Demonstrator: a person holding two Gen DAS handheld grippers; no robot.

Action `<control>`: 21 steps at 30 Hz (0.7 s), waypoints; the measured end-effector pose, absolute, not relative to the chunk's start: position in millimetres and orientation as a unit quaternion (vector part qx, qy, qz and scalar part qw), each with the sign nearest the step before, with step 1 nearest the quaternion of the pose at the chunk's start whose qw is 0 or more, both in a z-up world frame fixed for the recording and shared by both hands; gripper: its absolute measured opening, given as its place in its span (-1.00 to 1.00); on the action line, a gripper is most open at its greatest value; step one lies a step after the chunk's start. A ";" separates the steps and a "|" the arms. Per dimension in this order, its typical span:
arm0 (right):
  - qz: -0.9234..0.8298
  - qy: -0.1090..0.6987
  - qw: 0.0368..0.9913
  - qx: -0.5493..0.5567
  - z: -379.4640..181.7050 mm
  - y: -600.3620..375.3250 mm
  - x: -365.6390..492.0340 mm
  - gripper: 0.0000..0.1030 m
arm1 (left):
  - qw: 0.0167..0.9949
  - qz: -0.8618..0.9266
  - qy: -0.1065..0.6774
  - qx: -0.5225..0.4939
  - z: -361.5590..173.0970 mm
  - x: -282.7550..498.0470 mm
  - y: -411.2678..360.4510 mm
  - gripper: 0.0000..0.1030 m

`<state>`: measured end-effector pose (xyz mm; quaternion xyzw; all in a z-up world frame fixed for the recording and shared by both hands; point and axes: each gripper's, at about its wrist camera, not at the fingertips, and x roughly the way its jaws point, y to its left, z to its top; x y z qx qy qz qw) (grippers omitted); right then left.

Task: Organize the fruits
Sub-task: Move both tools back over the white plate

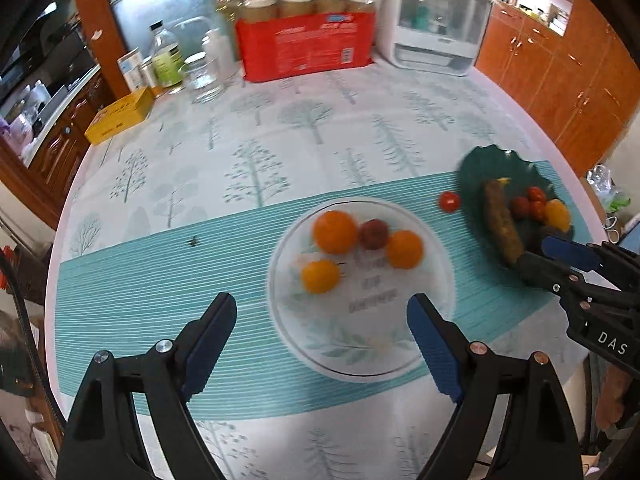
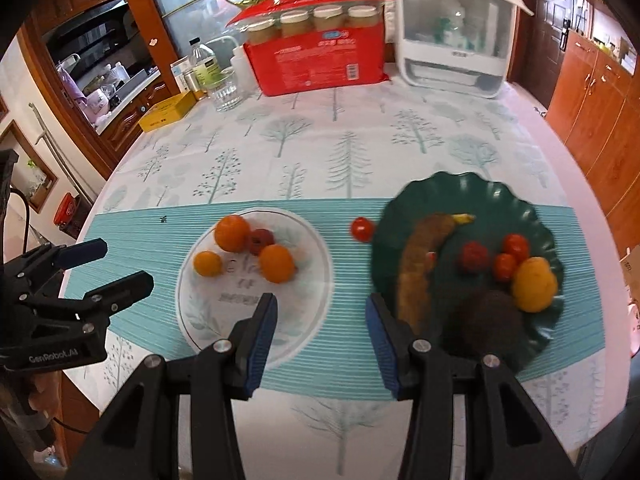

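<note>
Left gripper (image 1: 322, 338) is held wide and empty above the white plate (image 1: 400, 364); right gripper (image 2: 320, 338) is held narrower, empty, near the green plate (image 2: 416, 196).

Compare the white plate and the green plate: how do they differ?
The white plate has a smooth round rim and printed leaves; the green plate is dark with a scalloped rim. The white plate holds three orange fruits and one dark red fruit; the green plate holds a browned banana, small red tomatoes, a yellow fruit and a dark round fruit. Both rest on the striped mat.
</note>
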<state>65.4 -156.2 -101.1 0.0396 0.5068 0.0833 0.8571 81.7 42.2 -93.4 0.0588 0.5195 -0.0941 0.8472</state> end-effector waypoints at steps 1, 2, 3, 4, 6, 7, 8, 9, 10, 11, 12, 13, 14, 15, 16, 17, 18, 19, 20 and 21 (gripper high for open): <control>0.084 0.507 0.857 0.041 -103.9 -151.8 67.9 -0.10 | 0.847 -0.093 0.520 0.058 -96.8 84.0 45.8 0.68; 0.084 0.508 0.856 0.042 -107.9 -146.4 71.0 -0.10 | 0.846 -0.090 0.523 0.059 -102.9 88.5 50.6 0.68; 0.083 0.510 0.855 0.043 -111.5 -142.9 74.0 -0.10 | 0.845 -0.090 0.524 0.058 -106.8 91.2 53.1 0.68; 0.082 0.511 0.854 0.044 -115.2 -139.5 76.6 -0.10 | 0.844 -0.091 0.525 0.057 -112.8 95.4 56.7 0.68; 0.079 0.515 0.852 0.046 -123.3 -132.6 82.2 -0.10 | 0.842 -0.089 0.529 0.057 -122.3 101.8 59.6 0.68; 0.078 0.516 0.851 0.048 -127.1 -130.4 84.7 -0.10 | 0.841 -0.091 0.530 0.056 -127.4 104.8 60.1 0.68; 0.077 0.518 0.851 0.050 -130.9 -128.3 87.4 -0.10 | 0.840 -0.092 0.532 0.055 -133.1 108.3 60.3 0.68; 0.074 0.519 0.850 0.051 -135.2 -125.9 90.3 -0.10 | 0.839 -0.093 0.533 0.054 -138.1 111.4 60.6 0.68; 0.072 0.520 0.849 0.051 -138.5 -123.8 92.4 -0.10 | 0.839 -0.095 0.533 0.053 -142.4 114.3 60.1 0.68; 0.069 0.522 0.849 0.051 -142.6 -122.0 95.2 -0.10 | 0.838 -0.096 0.535 0.052 -147.1 117.6 59.4 0.68; 0.066 0.524 0.848 0.052 -147.3 -120.4 98.0 -0.10 | 0.837 -0.098 0.536 0.050 -152.8 121.2 58.2 0.68; 0.064 0.526 0.847 0.054 -150.5 -119.5 99.6 -0.10 | 0.837 -0.099 0.536 0.049 -157.1 123.9 57.3 0.68; 0.061 0.527 0.846 0.055 -154.5 -118.3 102.1 -0.10 | 0.837 -0.100 0.535 0.049 -161.0 126.3 56.3 0.68; 0.059 0.528 0.846 0.056 -156.8 -117.8 103.7 -0.10 | 0.837 -0.101 0.536 0.050 -165.0 128.5 55.2 0.68; 0.057 0.528 0.846 0.057 -160.6 -116.9 105.8 -0.10 | 0.836 -0.102 0.537 0.051 -168.9 130.5 54.2 0.68; 0.056 0.528 0.846 0.058 -162.7 -116.5 106.8 -0.10 | 0.835 -0.104 0.538 0.050 -172.2 132.6 53.7 0.68; 0.055 0.528 0.845 0.059 -166.2 -115.5 108.6 -0.10 | 0.834 -0.105 0.539 0.052 -175.6 134.1 52.8 0.68; 0.053 0.529 0.845 0.059 -169.2 -114.7 110.5 -0.10 | 0.834 -0.106 0.539 0.053 -177.5 135.0 52.4 0.68; 0.052 0.530 0.844 0.058 -172.3 -113.5 112.1 -0.10 | 0.833 -0.108 0.540 0.054 -179.8 135.7 51.8 0.68; 0.052 0.531 0.844 0.056 -176.1 -112.5 114.0 -0.10 | 0.832 -0.111 0.540 0.055 -182.2 136.6 50.9 0.68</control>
